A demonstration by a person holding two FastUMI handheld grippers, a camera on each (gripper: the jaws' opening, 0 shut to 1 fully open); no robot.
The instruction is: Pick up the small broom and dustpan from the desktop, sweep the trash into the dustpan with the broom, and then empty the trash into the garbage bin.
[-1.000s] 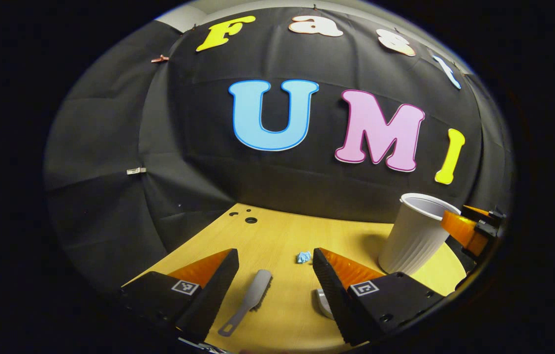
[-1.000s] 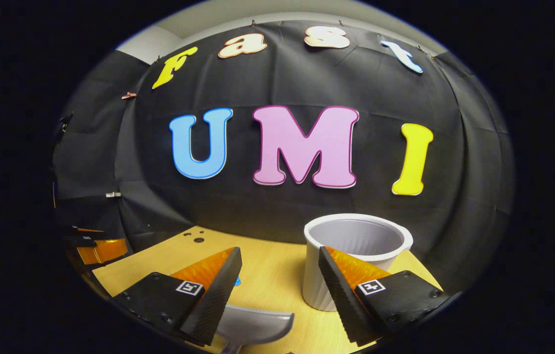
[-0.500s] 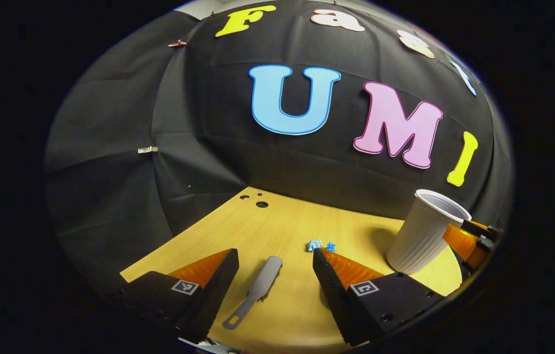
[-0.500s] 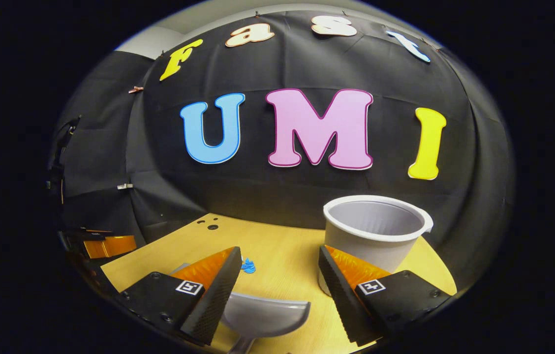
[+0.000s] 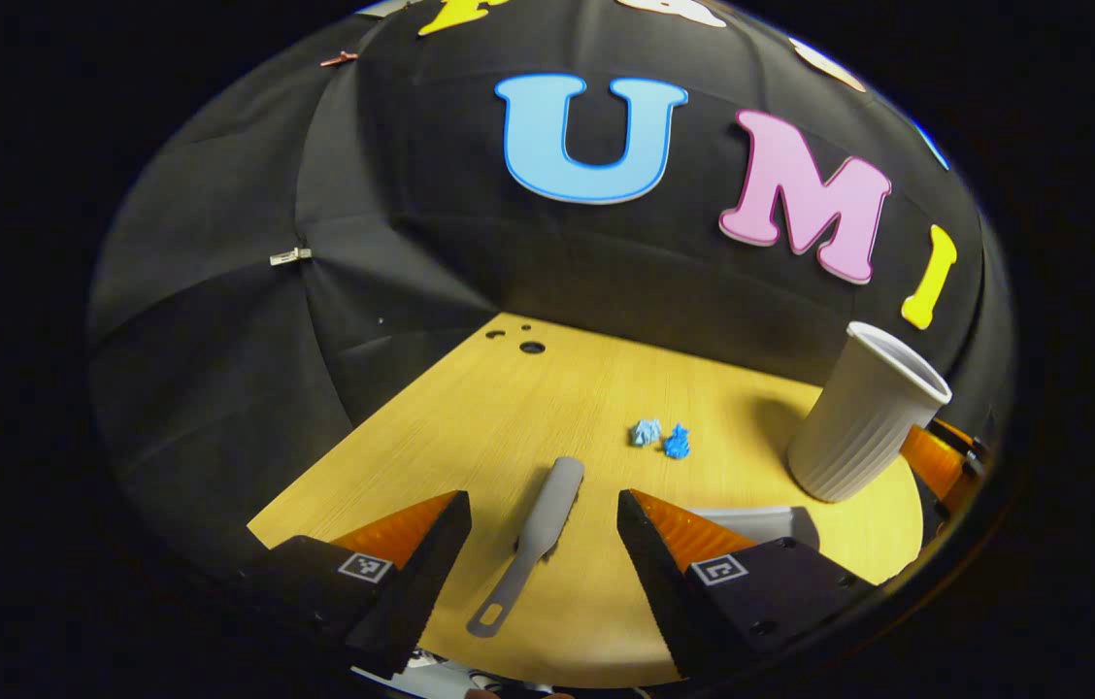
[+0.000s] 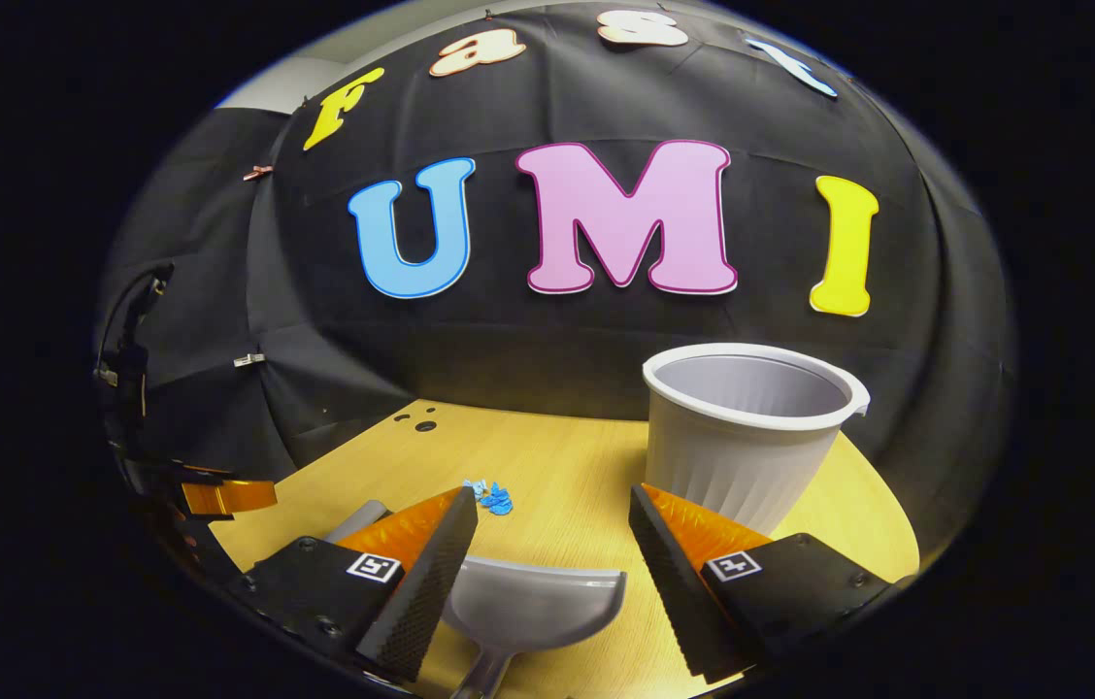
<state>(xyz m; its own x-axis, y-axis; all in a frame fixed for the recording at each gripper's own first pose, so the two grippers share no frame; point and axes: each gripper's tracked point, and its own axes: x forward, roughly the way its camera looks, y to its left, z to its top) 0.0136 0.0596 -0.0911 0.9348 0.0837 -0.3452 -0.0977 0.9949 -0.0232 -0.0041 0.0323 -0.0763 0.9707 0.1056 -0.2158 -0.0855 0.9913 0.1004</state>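
A small grey broom (image 5: 533, 544) lies flat on the wooden desktop (image 5: 470, 427), handle toward me, between the open fingers of my left gripper (image 5: 543, 529), which hovers above it. The grey dustpan (image 6: 533, 607) rests on the desk between the open fingers of my right gripper (image 6: 552, 529); its edge (image 5: 751, 521) peeks out in the left gripper view. Two crumpled blue scraps (image 5: 661, 437) lie mid-desk, also seen as blue scraps (image 6: 492, 497) in the right gripper view. The white ribbed bin (image 6: 746, 427) stands at the right, upright and empty-looking.
The white bin (image 5: 863, 413) stands close to the desk's right edge. Small holes (image 5: 528, 345) mark the far desk corner by the black cloth wall. The other gripper (image 6: 217, 493) shows at the left of the right gripper view.
Both views have risen and tilted down, so more of the desk shows. The broom and dustpan sit fuller between the fingers. Nothing has been grasped.
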